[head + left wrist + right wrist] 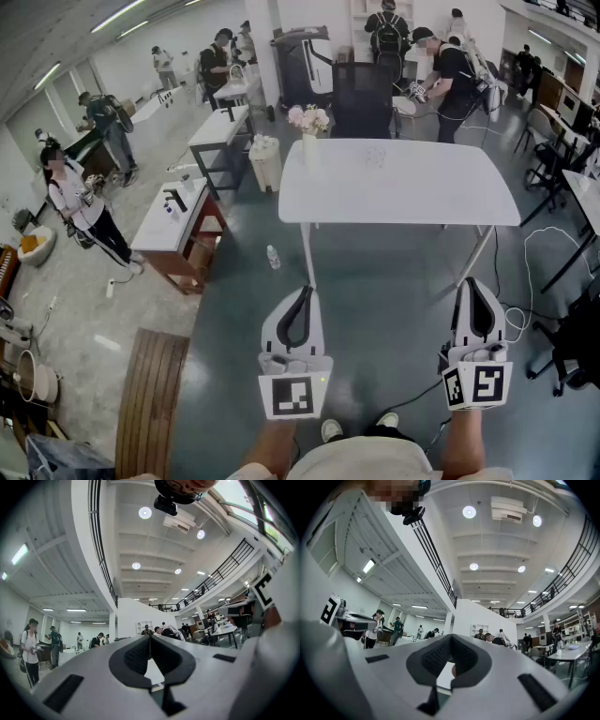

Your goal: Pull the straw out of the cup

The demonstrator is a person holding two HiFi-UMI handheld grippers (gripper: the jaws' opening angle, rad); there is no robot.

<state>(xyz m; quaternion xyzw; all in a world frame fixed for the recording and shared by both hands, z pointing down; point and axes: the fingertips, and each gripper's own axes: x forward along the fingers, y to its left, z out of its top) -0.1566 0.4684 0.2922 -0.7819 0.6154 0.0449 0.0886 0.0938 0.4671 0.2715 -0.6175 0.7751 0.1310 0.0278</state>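
**Near field.** The person's two forearms enter from the bottom edge of the head view, each carrying a gripper held out over the grey floor and pointing toward the far side of the room. The left gripper has its jaws together, tips meeting. Its own view confirms that the dark pads touch at the tip and nothing lies between them. The right gripper is likewise closed. In its own view the pads meet and grip nothing. A marker cube sits at the near end of each tool, the left marker cube and the right marker cube.

**Middle field.** A small bottle stands on the floor left of the grippers, and a loose cable lies to the right.

**Far field.** A white table stands beyond both grippers, well apart from the jaws. On its far half rests a faint, clear object that appears to be the cup. It lies ahead of and between the two tools, untouched by either. The straw is too small to make out. A vase of flowers occupies the table's far left corner, and a black chair stands just behind the table.
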